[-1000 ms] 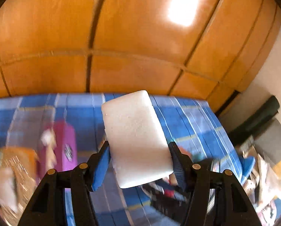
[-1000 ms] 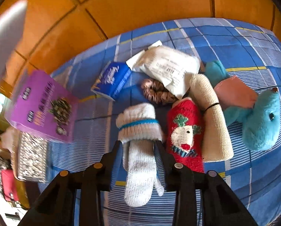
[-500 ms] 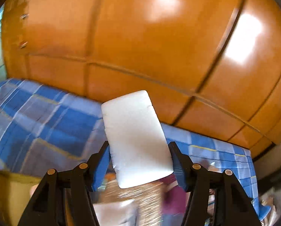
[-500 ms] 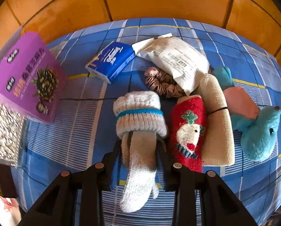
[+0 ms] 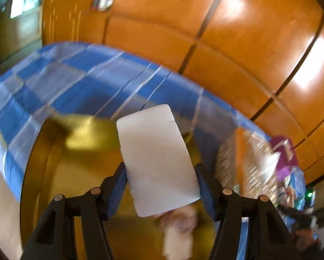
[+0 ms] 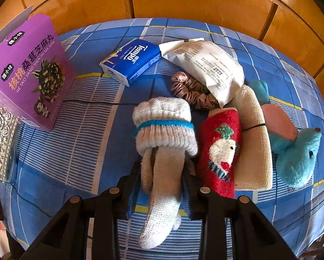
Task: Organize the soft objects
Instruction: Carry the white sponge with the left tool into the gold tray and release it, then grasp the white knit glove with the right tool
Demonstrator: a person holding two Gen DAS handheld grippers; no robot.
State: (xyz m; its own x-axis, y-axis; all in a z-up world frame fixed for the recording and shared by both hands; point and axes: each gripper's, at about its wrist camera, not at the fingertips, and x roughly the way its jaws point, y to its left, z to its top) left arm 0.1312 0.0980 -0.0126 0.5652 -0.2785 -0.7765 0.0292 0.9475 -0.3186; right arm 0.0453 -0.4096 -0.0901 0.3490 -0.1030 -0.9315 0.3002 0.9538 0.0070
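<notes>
Now the left gripper pinches a white foam block. Meanwhile the right gripper jaws squeeze a knitted sock.

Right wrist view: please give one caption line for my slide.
Right gripper, jaws shut on a white sock, beside red sock, teal plush and tissue pack on a blue plaid cloth.
</notes>
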